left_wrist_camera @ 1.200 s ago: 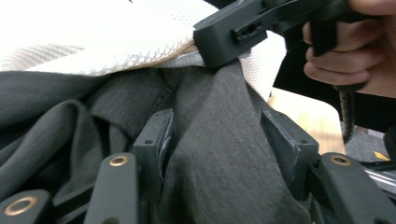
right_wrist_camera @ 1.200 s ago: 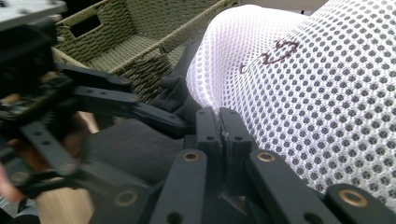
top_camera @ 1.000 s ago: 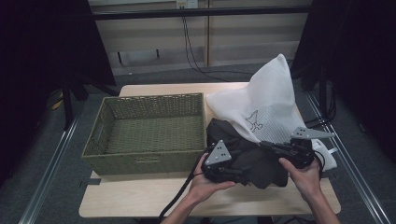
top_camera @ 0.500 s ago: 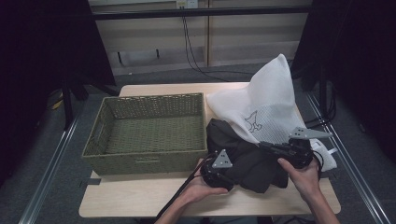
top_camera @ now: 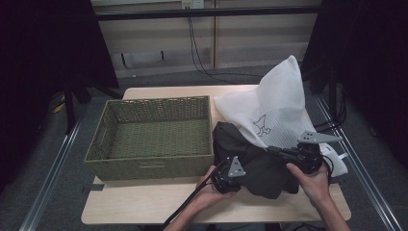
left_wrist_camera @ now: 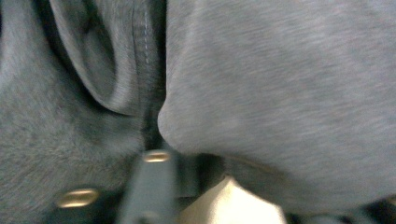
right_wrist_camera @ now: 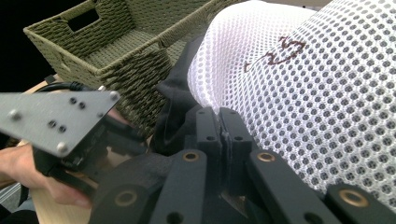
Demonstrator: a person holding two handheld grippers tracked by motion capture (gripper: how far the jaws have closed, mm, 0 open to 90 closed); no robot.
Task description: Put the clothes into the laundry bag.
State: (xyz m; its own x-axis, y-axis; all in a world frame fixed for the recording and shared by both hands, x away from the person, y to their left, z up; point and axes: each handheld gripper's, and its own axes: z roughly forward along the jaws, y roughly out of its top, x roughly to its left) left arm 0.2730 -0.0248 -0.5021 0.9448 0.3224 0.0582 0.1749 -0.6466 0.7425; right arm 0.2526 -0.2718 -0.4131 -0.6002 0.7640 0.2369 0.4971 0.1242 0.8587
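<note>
- Dark grey, soft crumpled cloth garment (top_camera: 257, 161) lies on the pale wooden surface (top_camera: 144, 204), between the two claws and half tucked under the white mesh fabric bag (top_camera: 274, 113).
- Right claw (top_camera: 276, 151): jaws pressed together, a thin fold of the dark garment pinched between them; the seam of cloth shows in the right gripper view (right_wrist_camera: 224, 135). The mesh bag sits just beyond and to the right of this claw there.
- Left claw (top_camera: 226, 175): at the garment's near-left edge, pushed into the cloth. Its jaws have just been closing; the grey fabric (left_wrist_camera: 280, 93) bulges between and over them in the left gripper view, but whether the pads press on it I cannot tell.
- Olive-green woven rectangular basket (top_camera: 154, 132) stands to the left of the left claw, just beside the garment.
- Both hands grip the claw bodies from the near edge.
</note>
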